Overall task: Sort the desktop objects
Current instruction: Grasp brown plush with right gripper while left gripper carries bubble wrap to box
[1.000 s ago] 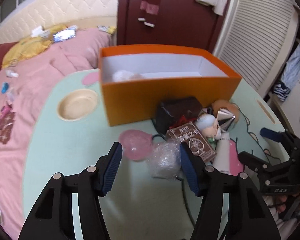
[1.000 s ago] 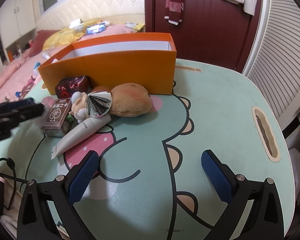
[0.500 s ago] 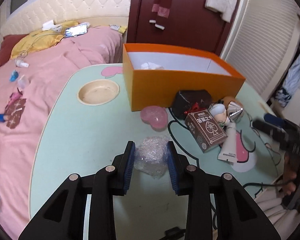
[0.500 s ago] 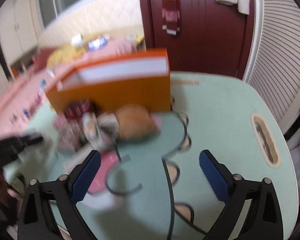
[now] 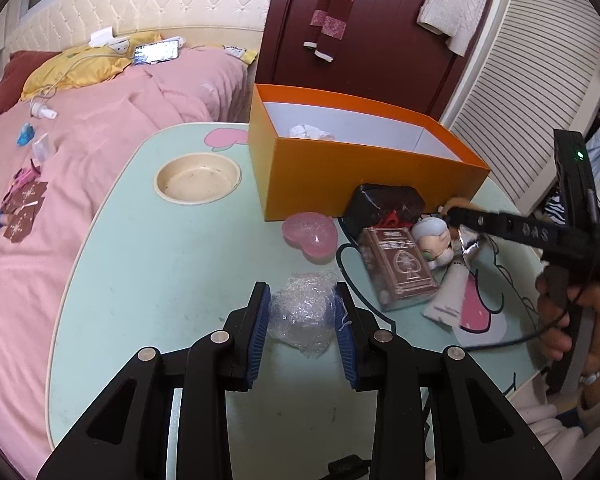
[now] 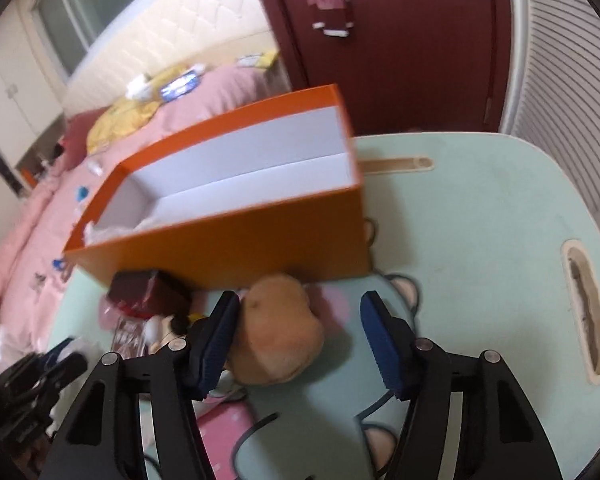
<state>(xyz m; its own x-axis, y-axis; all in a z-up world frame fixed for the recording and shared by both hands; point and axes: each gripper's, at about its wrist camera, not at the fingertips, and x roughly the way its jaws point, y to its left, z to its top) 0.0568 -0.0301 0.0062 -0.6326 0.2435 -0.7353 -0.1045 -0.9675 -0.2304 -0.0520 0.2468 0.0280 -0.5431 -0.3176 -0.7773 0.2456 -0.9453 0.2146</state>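
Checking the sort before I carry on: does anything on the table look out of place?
Yes: a crumpled wad of clear plastic wrap, pinched by the left gripper, looks like rubbish among the keepsakes on the mint-green table.

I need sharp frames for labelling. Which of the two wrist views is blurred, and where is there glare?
Left wrist view: sharp, with small highlights on the crumpled plastic wrap and the pink heart dish. Right wrist view: motion-smeared across the orange box, the brown plush and the clutter to its left, while the right tool stays crisp. Both views bow straight lines strongly at the edges.
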